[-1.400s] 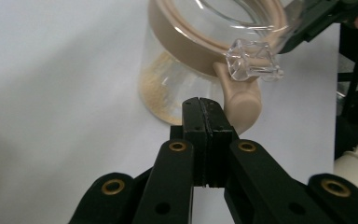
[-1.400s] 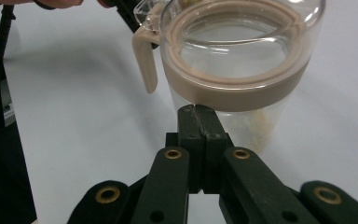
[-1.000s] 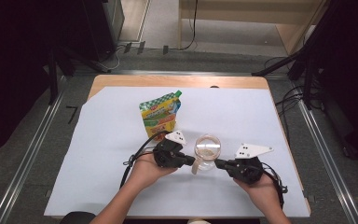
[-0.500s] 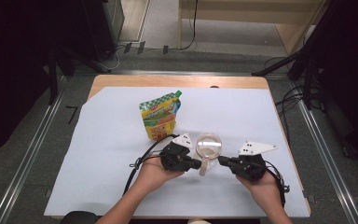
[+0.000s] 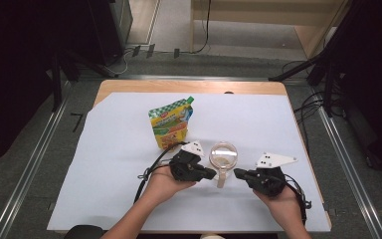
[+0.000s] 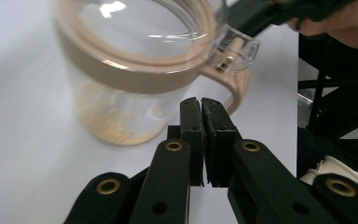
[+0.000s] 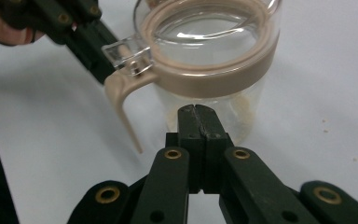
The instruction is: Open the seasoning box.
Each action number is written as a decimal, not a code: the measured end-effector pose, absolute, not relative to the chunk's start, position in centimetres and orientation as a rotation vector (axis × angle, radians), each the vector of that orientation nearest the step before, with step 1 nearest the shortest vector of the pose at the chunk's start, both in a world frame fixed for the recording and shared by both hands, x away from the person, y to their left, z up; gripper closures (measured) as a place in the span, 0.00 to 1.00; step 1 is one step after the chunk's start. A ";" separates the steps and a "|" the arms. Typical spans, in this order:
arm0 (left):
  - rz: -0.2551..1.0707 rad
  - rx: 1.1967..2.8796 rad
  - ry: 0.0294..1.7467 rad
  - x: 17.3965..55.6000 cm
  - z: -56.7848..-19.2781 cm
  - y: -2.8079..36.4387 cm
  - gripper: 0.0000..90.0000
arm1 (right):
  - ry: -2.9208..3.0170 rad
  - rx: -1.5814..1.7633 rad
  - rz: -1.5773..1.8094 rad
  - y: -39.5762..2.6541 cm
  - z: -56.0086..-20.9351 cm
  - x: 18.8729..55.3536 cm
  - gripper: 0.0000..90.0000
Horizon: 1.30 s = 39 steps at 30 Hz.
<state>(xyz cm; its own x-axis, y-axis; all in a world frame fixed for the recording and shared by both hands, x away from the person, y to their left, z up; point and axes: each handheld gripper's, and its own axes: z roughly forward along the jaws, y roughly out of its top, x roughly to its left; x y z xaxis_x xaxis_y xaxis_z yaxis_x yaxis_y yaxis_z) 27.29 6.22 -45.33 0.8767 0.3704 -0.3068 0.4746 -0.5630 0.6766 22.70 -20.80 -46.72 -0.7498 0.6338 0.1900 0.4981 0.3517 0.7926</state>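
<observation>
Nearest the person's edge of the table, the left gripper [image 5: 210, 175] and the right gripper [image 5: 238, 174] face each other across a small gap, each held in a hand that comes in from the bottom of the high view. Compared with a second ago, the left gripper has drawn a little nearer to the jar's handle, while the right one sits about where it was. The left gripper's jaws are pressed together with only a hairline slit between the pads [image 6: 200, 140] and grip nothing; that slit has only just appeared, the jaws easing apart by a trace. The right gripper's jaws are fully closed on nothing [image 7: 198, 140].

Just beyond and between the two tips stands the clear jar [image 5: 223, 155], upright on the white sheet [image 5: 104, 164], with a beige collar, a beige handle [image 5: 221, 178] pointing back toward the person and a thin layer of pale grains at its bottom. It has not moved. Neither gripper touches it.

Farther off, left of the jar, a green and yellow pouch [image 5: 171, 124] stands where it stood before.
</observation>
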 end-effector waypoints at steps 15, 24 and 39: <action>-0.100 2.212 0.681 28.3 -44.4 8.4 0.66 | 2.494 0.997 1.426 -18.2 -46.4 19.6 1.00; -0.055 2.192 0.694 28.3 -44.2 9.7 0.55 | 2.533 0.945 1.396 -15.2 -47.6 19.8 1.00; -0.024 2.215 0.676 27.9 -44.6 9.7 0.50 | 2.526 0.963 1.363 -14.4 -48.4 20.7 1.00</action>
